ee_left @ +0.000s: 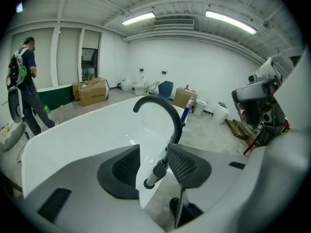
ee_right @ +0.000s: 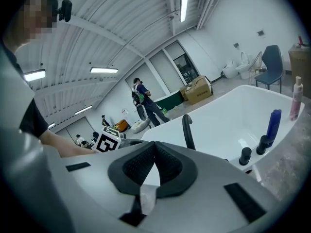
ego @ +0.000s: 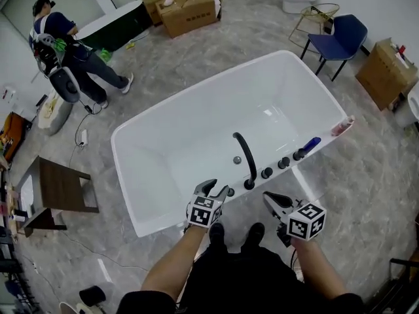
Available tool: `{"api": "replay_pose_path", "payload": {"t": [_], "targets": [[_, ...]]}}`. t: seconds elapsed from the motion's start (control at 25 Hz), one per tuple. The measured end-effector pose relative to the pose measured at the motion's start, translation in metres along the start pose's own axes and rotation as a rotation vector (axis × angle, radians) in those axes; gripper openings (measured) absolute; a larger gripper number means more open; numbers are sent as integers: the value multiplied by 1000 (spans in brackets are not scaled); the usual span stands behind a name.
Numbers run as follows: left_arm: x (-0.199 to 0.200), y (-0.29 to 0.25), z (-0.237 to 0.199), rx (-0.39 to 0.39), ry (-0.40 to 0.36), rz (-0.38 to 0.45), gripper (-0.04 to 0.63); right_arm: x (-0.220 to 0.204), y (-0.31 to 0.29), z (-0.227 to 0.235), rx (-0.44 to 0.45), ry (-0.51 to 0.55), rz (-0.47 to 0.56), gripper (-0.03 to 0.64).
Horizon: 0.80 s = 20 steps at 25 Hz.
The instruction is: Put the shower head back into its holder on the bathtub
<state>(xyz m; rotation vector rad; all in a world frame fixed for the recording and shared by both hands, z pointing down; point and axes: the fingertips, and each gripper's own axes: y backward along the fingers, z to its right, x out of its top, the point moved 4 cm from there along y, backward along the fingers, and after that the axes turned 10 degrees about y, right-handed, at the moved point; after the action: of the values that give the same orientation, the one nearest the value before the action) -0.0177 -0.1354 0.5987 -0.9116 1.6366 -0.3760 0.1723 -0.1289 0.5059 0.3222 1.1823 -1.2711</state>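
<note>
The white bathtub point(ego: 124, 169) fills the middle of the head view, with a black arched spout point(ego: 245, 156) and black knobs point(ego: 267, 173) along its near rim. In the left gripper view, a slim silver shower head handle point(ee_left: 156, 170) with a dark end shows in the gap between the jaws, below the spout point(ee_left: 163, 106) and clear of both pads. My left gripper point(ego: 215, 188) point(ee_left: 153, 149) is open above the rim. My right gripper point(ego: 268, 198) point(ee_right: 155, 145) hovers to the right of it, its pads meeting at the tips with nothing held.
A blue bottle point(ego: 313, 144) and a pink bottle point(ego: 342, 126) stand on the rim's right end. A person point(ego: 65, 51) walks at the far left. Cardboard boxes point(ego: 190, 5), a blue chair point(ego: 340, 38) and a wooden table point(ego: 59, 188) surround the tub.
</note>
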Motion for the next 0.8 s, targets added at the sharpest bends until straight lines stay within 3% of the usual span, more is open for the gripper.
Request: {"api": "replay_pose_path", "payload": {"t": [0.36,0.56,0.8], "targets": [[34,36,12,55,57,123,127,23,10,18,37,5,50,17],[70,55,37,70,33,220,95,26,17,24,52,-15,56,17],[110,81,24,71,25,324,72,54,3,16,41,29,93,17]]}}
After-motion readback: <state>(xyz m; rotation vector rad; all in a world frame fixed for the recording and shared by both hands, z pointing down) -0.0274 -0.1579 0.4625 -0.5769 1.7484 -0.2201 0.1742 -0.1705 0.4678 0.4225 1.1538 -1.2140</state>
